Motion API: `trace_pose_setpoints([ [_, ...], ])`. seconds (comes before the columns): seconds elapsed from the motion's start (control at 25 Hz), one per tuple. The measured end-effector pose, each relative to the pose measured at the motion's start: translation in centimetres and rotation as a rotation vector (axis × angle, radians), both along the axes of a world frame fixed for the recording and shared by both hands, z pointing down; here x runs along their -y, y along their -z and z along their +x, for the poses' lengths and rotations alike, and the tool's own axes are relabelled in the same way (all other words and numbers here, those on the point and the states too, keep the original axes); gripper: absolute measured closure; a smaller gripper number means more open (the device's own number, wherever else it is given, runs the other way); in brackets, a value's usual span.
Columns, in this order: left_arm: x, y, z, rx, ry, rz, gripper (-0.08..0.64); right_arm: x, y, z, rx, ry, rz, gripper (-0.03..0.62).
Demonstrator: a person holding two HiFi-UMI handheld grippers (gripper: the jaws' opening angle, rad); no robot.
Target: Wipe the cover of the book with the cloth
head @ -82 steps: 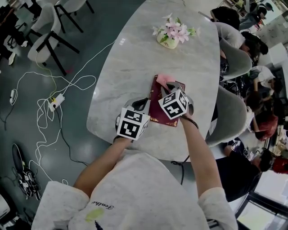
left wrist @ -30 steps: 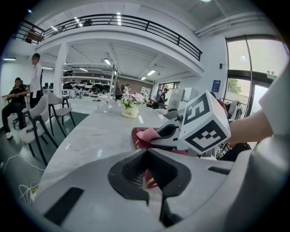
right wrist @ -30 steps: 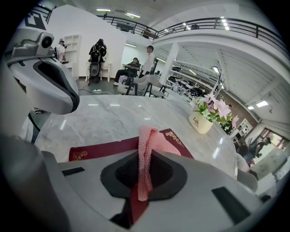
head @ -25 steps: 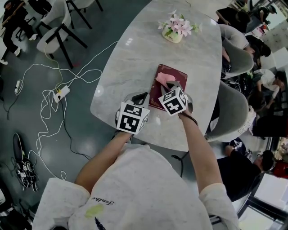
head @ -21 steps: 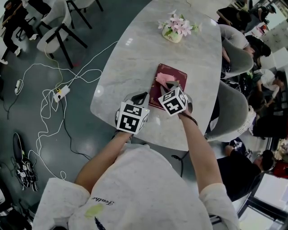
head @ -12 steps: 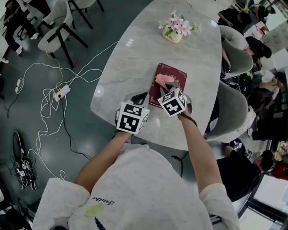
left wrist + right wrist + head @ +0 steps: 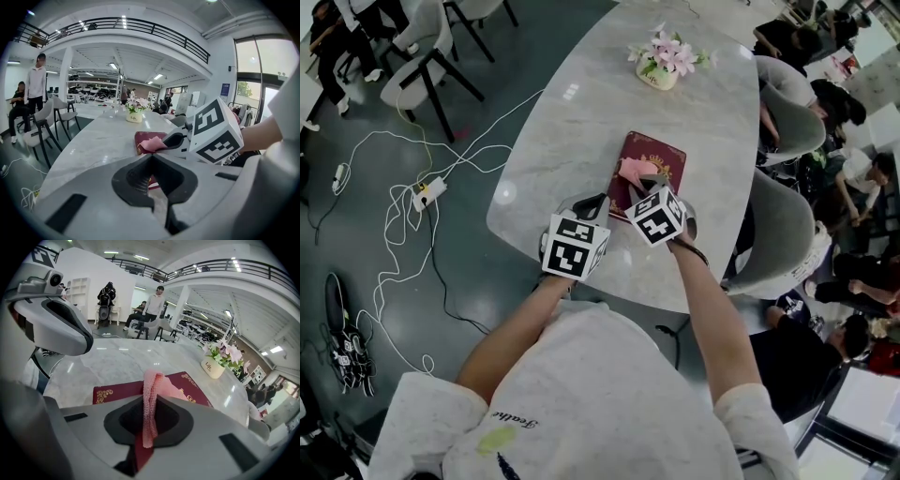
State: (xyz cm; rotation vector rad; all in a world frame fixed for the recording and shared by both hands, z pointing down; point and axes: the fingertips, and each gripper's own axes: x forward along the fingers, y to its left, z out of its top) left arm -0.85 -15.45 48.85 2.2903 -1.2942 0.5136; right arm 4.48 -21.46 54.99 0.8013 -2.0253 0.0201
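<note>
Wiping step imo: right tongs (image 7: pixel 649 180) are clamping shut on the pink cloth (image 7: pixel 633 169), which is draping onto the maroon book (image 7: pixel 664 155) lying mid-worktop (image 7: pixel 581 112). Left tongs (image 7: pixel 592 203) are sitting closed & empty by the book's near-left corner. Next prob needs strokes twd the far edge w/ light pressure.

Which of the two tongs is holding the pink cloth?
The right tongs, shut on the pink knitted cloth over the dark red book. The left tongs are shut with no cloth.
</note>
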Motion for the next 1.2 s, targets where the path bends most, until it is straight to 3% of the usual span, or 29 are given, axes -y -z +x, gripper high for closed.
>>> trace_pose_setpoints([
  [1.2, -2.5, 0.2, 0.6, 0.003, 0.038, 0.002, 0.554, -3.7, 0.1, -0.6, 0.019, 0.081, -0.026, 0.571],
])
